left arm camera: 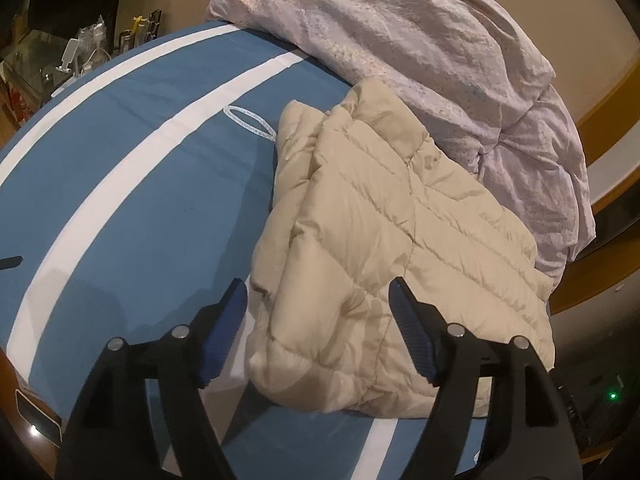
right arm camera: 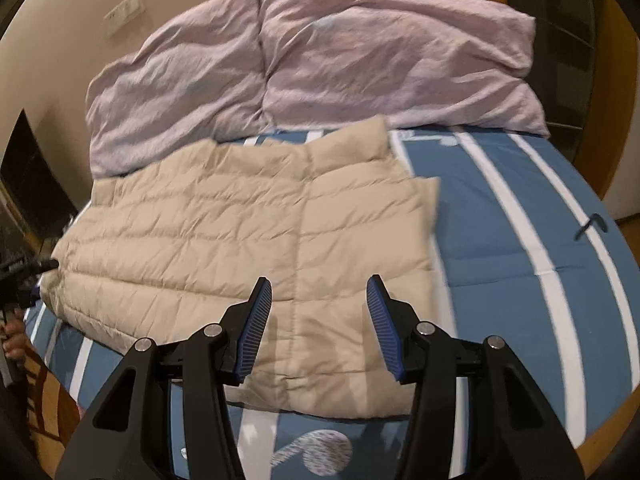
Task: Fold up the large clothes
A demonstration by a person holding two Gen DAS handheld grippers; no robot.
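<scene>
Plainly the cream puffer jacket (right arm camera: 240,232) is a light, springy thing: soft quilted panels full of air, with a smooth shell that looks likely to slip and to puff back open after a fold. It lies partly folded on the bed (right arm camera: 500,240), filling the centre left of the right wrist view and the lower centre of the left wrist view. A firm hold would best go on a hem or stitched seam rather than on the loose padding. The left gripper (left arm camera: 318,300) hovers with jaws wide apart over the near edge, gripping nothing; the right gripper (right arm camera: 320,294) likewise stands open and empty above the lower panel. The blue, white-striped bed cover is soft and yielding, and a crumpled lilac duvet (right arm camera: 320,60) crowds the top of the frame.
</scene>
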